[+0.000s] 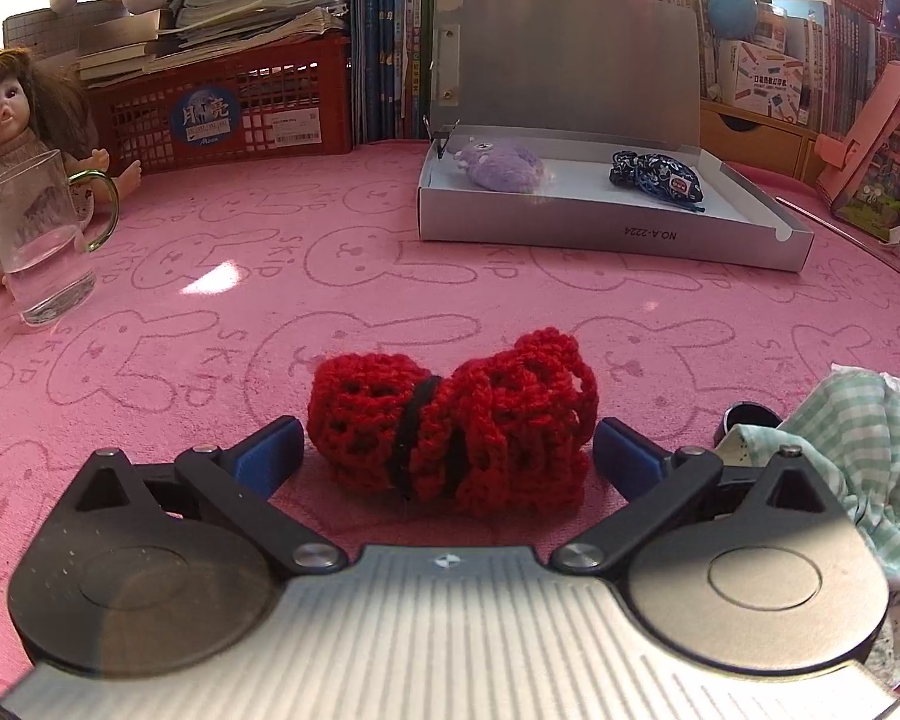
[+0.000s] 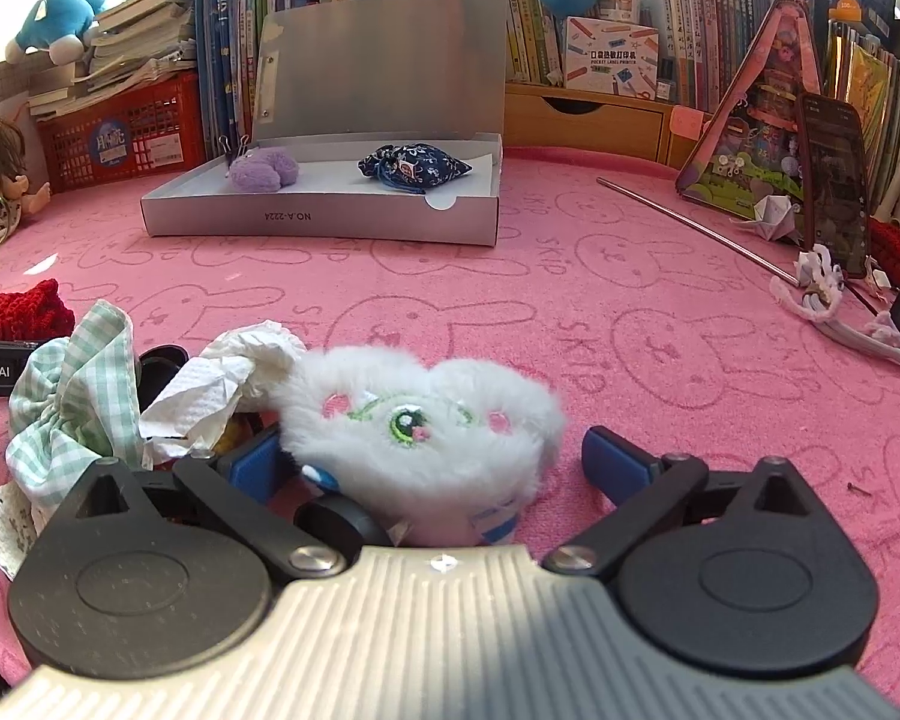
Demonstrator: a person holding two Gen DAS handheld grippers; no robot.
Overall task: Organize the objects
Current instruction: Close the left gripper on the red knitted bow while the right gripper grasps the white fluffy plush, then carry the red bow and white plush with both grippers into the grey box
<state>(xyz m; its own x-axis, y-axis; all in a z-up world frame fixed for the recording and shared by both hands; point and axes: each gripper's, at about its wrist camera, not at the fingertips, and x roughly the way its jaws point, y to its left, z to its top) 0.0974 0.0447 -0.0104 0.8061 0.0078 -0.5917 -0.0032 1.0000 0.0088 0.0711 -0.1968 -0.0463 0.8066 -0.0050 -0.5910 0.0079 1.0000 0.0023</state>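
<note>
A red crochet pouch (image 1: 450,426) lies on the pink cloth between the open fingers of my left gripper (image 1: 448,450); the pads stand just beside it, not pressing it. A white fluffy plush (image 2: 420,420) lies between the open fingers of my right gripper (image 2: 429,456). An open grey box (image 1: 606,228) stands at the back holding a purple plush (image 1: 501,165) and a dark blue patterned pouch (image 1: 657,177). The box (image 2: 324,222), purple plush (image 2: 264,171) and blue pouch (image 2: 411,168) also show in the right wrist view, as does the red pouch (image 2: 21,312).
A green checked cloth (image 2: 72,396) and crumpled tissue (image 2: 222,384) lie left of the white plush. A glass mug (image 1: 39,240) and doll (image 1: 12,120) stand at the left. A red crate (image 1: 222,108), books, a metal rod (image 2: 696,228) and phone (image 2: 834,180) ring the table.
</note>
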